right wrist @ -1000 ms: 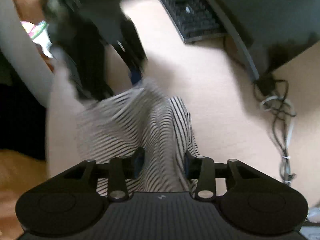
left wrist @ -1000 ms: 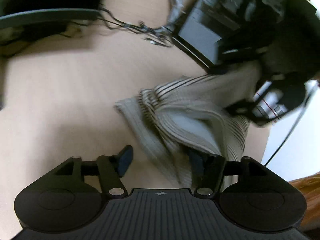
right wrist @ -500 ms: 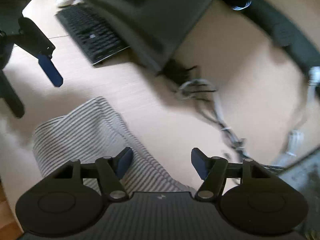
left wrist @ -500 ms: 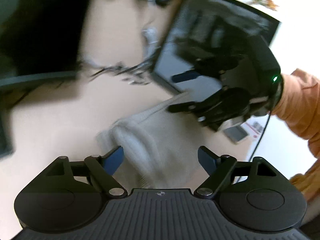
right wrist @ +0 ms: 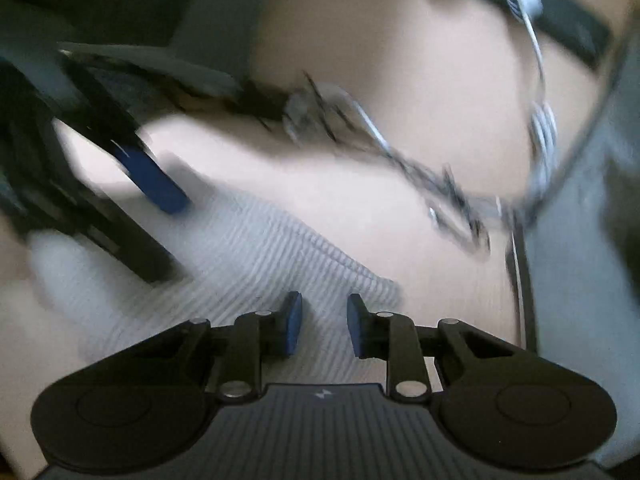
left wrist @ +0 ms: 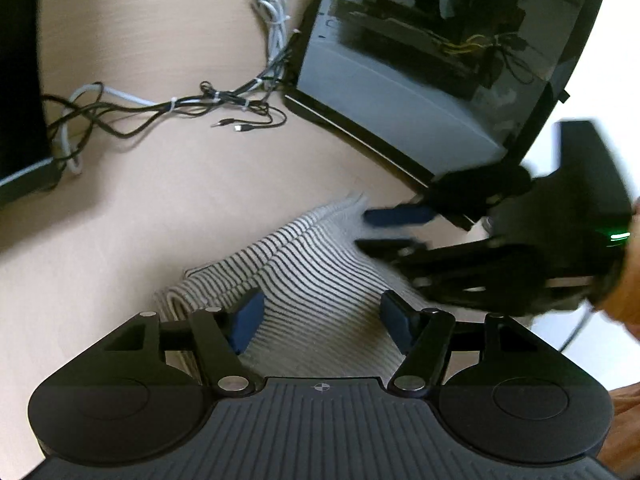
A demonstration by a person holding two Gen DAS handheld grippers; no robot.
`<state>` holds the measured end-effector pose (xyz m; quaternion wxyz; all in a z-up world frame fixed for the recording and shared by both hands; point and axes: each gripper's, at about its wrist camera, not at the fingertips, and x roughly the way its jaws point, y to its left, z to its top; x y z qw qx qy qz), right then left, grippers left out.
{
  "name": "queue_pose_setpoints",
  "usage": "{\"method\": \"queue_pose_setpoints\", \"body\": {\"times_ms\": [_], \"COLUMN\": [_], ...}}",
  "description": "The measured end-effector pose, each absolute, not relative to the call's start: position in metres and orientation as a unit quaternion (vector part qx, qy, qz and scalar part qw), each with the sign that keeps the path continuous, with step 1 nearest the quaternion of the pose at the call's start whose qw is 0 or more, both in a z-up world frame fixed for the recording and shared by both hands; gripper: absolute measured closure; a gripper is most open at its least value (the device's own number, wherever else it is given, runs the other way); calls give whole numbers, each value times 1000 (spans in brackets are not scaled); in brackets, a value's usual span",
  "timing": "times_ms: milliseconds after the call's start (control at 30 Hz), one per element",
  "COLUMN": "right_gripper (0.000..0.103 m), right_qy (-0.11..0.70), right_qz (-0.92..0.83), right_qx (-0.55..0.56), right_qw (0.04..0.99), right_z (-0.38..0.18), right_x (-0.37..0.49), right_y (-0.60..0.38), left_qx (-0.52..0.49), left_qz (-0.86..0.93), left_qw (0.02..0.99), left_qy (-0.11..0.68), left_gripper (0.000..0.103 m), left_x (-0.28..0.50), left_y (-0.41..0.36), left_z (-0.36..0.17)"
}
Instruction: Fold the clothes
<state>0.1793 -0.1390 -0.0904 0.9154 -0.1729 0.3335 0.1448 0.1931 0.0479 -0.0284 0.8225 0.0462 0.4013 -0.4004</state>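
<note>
Probably office desk: open PC case (left wrist: 432, 60) (glass-sided), cables (left wrist: 180, 104).

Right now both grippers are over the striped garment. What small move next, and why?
Probably lower the left gripper and close it on the near edge of the striped garment. Its jaws are open with cloth between the pads, gripping nothing. The right gripper is narrowly open over the far corner, in a blurred view, so let it settle first.

The folded garment (left wrist: 316, 280) at lower centre is pale grey with thin dark stripes. The surface (left wrist: 160, 20) is light beige. Both black tongs, left tongs (left wrist: 324, 316) and right tongs (right wrist: 320, 326), carry blue pads.
</note>
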Motion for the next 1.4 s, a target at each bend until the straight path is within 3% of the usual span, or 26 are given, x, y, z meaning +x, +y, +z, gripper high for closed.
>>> {"method": "queue_pose_setpoints", "body": {"times_ms": [233,267,300,367,400,667,767,867,1233,1400], "right_gripper": [78,71,54,28,25,26,46,48,48,32], "right_qy": [339,342,346,353,357,481,480,473,406,339], "right_qz": [108,96,86,74,75,69,91,101,43,66], "right_qx": [-84,-54,-15,65,102,375,423,392,103,7], "right_qw": [931,933,934,930,926,790,763,782,907,938], "right_z": [-84,-78,-69,-53,-49,-109,-125,-117,-59,-32], "right_x": [182,179,173,157,146,118,126,146,251,235], "right_y": [-150,-152,-158,-172,-179,-188,-174,-172,-177,-154], "left_qx": [64,58,52,43,38,-100,-152,-185,-227,-189], "left_qz": [-409,-409,-407,-398,-393,-394,-392,-398,-421,-456], "left_qw": [826,834,843,853,855,783,752,738,699,697], "left_qy": [382,365,348,334,337,470,507,512,532,521], "left_gripper": [30,23,16,13,13,9,9,8,7,7], "left_x": [204,206,210,221,229,311,326,323,239,209], "left_y": [46,53,59,66,67,74,82,92,88,55], "left_z": [-11,0,9,18,17,-59,-84,-87,-92,-76]}}
